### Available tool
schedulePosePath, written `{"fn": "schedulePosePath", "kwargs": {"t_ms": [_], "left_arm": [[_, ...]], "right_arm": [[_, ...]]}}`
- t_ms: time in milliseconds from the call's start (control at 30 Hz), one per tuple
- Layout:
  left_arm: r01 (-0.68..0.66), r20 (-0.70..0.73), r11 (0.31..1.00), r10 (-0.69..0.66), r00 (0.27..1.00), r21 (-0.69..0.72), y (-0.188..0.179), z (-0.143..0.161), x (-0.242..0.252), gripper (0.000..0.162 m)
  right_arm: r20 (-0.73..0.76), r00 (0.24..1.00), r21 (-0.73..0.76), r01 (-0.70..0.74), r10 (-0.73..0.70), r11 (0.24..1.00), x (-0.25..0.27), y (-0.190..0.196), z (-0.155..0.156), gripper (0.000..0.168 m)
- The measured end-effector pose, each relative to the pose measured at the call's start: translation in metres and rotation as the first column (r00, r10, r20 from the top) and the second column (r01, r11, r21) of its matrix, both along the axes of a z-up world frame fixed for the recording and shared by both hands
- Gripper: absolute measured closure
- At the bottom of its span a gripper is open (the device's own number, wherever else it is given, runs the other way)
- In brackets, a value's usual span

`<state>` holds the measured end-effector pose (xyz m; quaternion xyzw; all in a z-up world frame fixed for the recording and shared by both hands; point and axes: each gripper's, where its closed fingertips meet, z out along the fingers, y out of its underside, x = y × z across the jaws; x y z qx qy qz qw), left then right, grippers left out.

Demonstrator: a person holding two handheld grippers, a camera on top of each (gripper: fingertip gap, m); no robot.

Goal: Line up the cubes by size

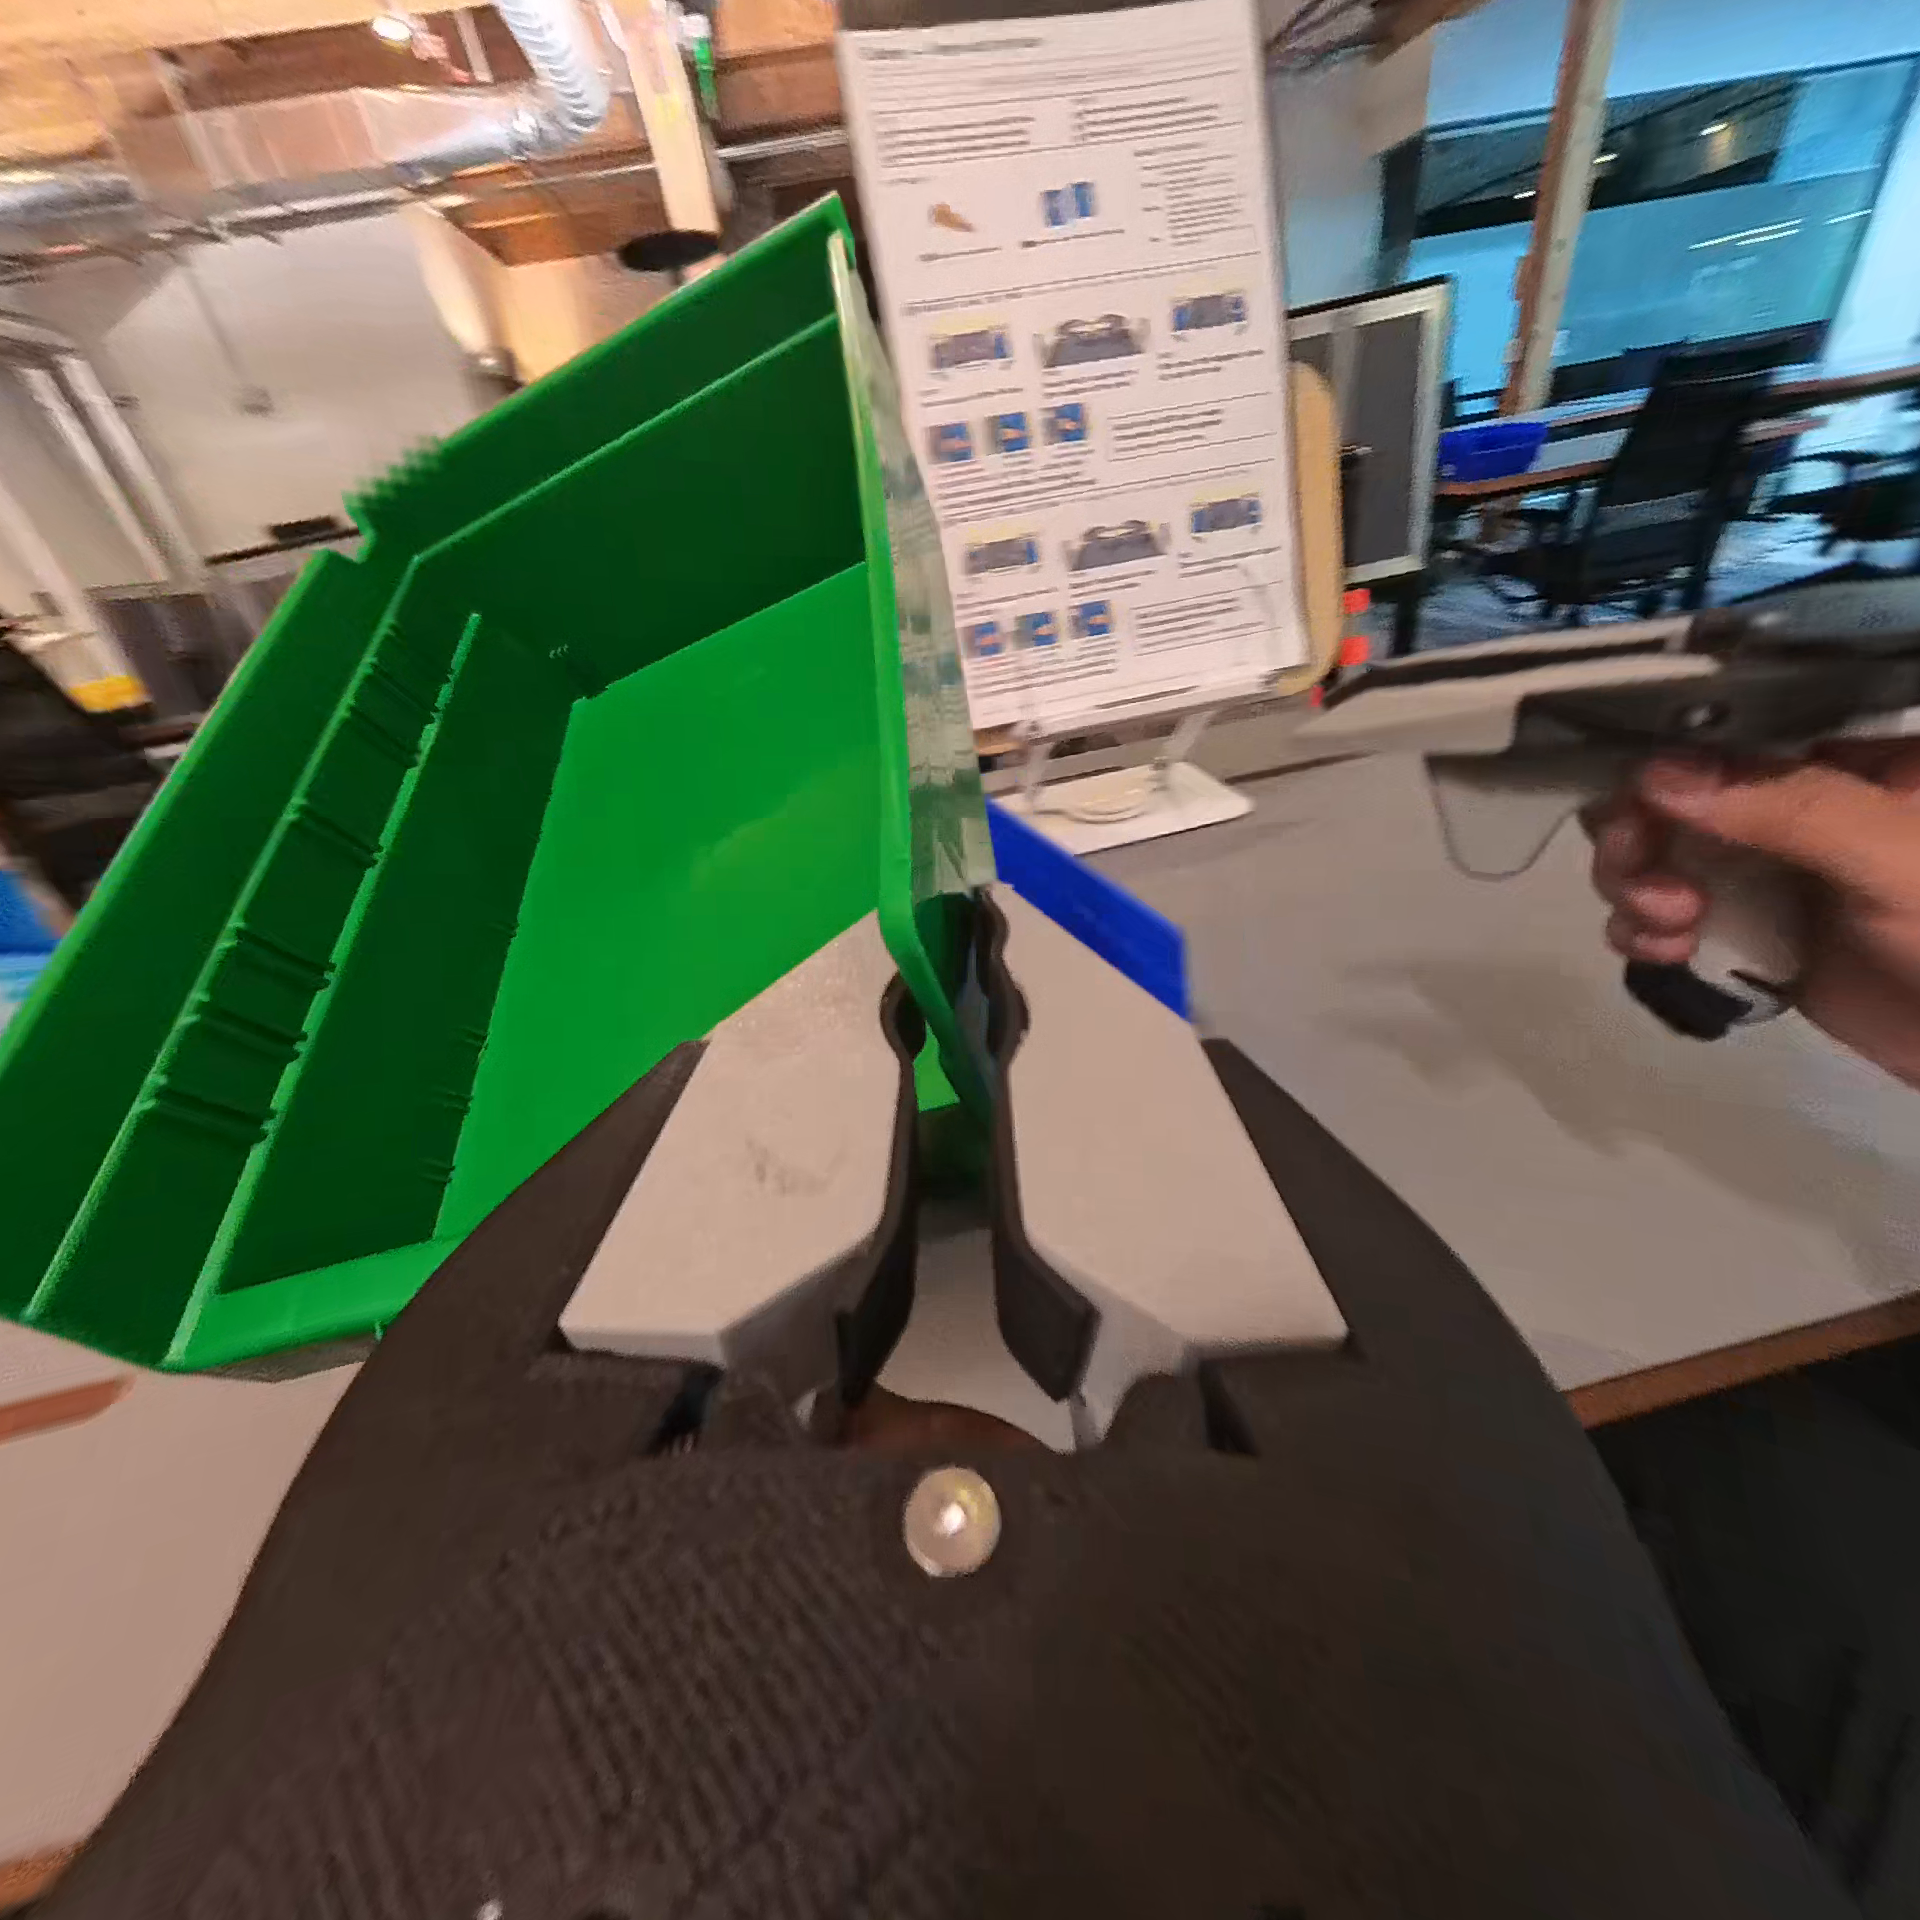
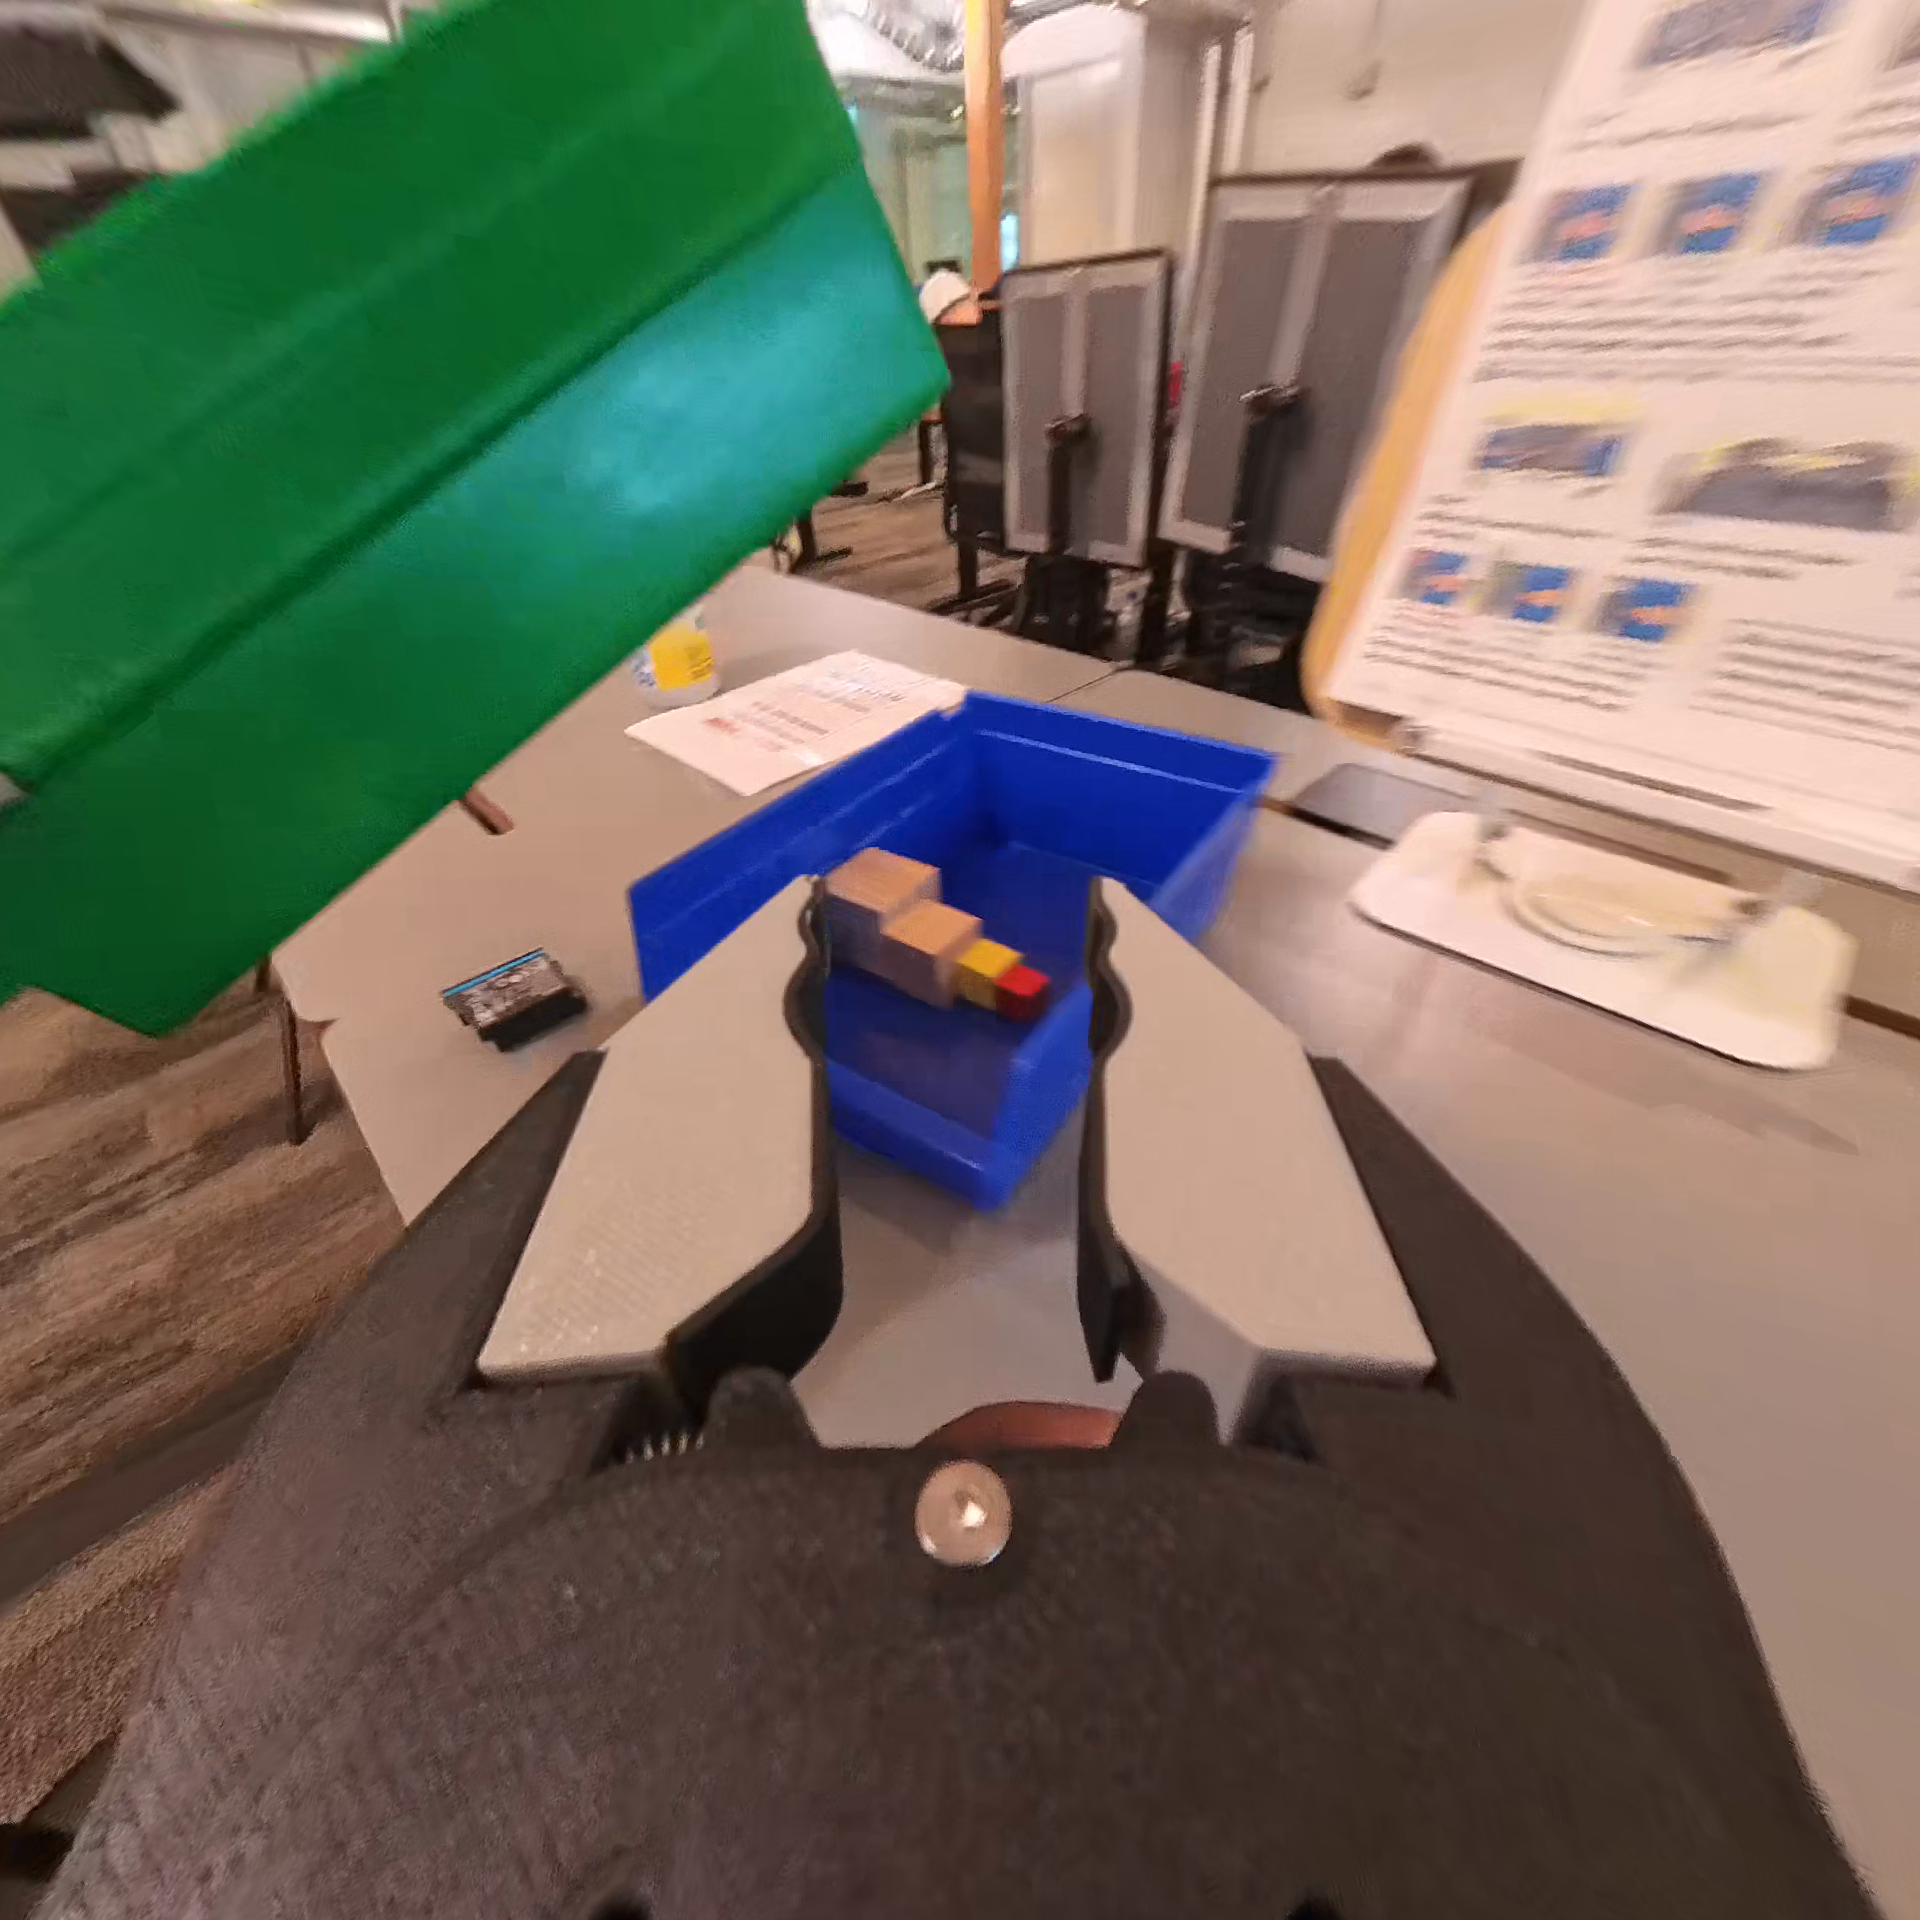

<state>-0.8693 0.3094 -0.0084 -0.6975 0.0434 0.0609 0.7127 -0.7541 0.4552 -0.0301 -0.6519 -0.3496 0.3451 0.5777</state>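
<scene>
Inside the blue bin [image 2: 1195, 831], four cubes [image 2: 930, 940] sit in a row from large to small.
Two plain wood ones, then yellow, then red, touching. Grey tabletop [image 2: 1558, 1195], office room, poster stand [image 2: 1662, 416] near. Left gripper [image 1: 951, 997] is clenched on the rim of an empty, tilted green bin [image 1: 665, 831]; right gripper [image 2: 951, 956] is released, holding nothing.

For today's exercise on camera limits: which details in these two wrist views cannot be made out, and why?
- Right wrist view: the leftmost cube in the blue bin is partly behind the right gripper's finger.
- Left wrist view: the blue bin is mostly hidden by the green bin clamped in the left gripper.
- Both views: the instruction sheet is blurred.
</scene>
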Motion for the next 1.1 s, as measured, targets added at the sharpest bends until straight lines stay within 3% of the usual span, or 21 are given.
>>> {"fn": "schedulePosePath", "kwargs": {"t_ms": [200, 333, 500, 600, 700, 733, 767, 933, 1033, 1100], "left_arm": [[0.222, -0.004, 0.975, -0.222, 0.975, -0.025, 0.056, -0.007, 0.126, 0.158], [0.349, 0.019, 0.933, -0.348, 0.937, -0.087, 0.095, -0.036, 0.218, 0.158], [0.468, 0.055, 0.855, -0.469, 0.882, -0.222, 0.140, -0.100, 0.323, 0.156], [0.534, 0.071, 0.812, -0.533, 0.843, -0.235, 0.157, -0.125, 0.369, 0.160], [0.491, 0.005, 0.812, -0.516, 0.856, -0.315, 0.167, -0.150, 0.396, 0.157], [0.496, 0.003, 0.798, -0.527, 0.850, -0.343, 0.165, -0.155, 0.400, 0.142], [0.504, 0.001, 0.793, -0.536, 0.844, -0.342, 0.160, -0.155, 0.400, 0.137], [0.544, 0.022, 0.791, -0.561, 0.828, -0.280, 0.127, -0.131, 0.346, 0.138], [0.481, 0.031, 0.845, -0.488, 0.872, -0.234, 0.109, -0.119, 0.273, 0.143], [0.415, 0.035, 0.875, -0.420, 0.907, -0.250, 0.105, -0.119, 0.219, 0.150]], "right_arm": [[0.000, 0.996, -0.001, 0.094, -0.094, 0.996, 0.148, 0.012, 0.024, 0.116], [0.016, 0.983, 0.004, 0.181, -0.181, 0.983, 0.218, 0.010, 0.021, 0.114], [0.007, 0.971, -0.007, 0.237, -0.237, 0.971, 0.265, -0.002, 0.014, 0.112], [0.054, 0.966, -0.006, 0.253, -0.252, 0.968, 0.273, -0.005, 0.001, 0.112], [0.100, 0.962, -0.032, 0.257, -0.252, 0.966, 0.272, -0.002, -0.019, 0.110], [0.114, 0.965, -0.050, 0.242, -0.235, 0.969, 0.269, -0.003, -0.026, 0.110], [0.127, 0.968, -0.067, 0.224, -0.214, 0.972, 0.266, -0.005, -0.033, 0.109], [0.159, 0.980, -0.099, 0.137, -0.120, 0.986, 0.244, -0.026, -0.058, 0.114], [0.219, 0.976, -0.166, 0.040, -0.003, 0.985, 0.211, -0.052, -0.088, 0.115], [0.289, 0.957, -0.153, 0.047, -0.001, 0.987, 0.192, -0.061, -0.108, 0.122]]}}
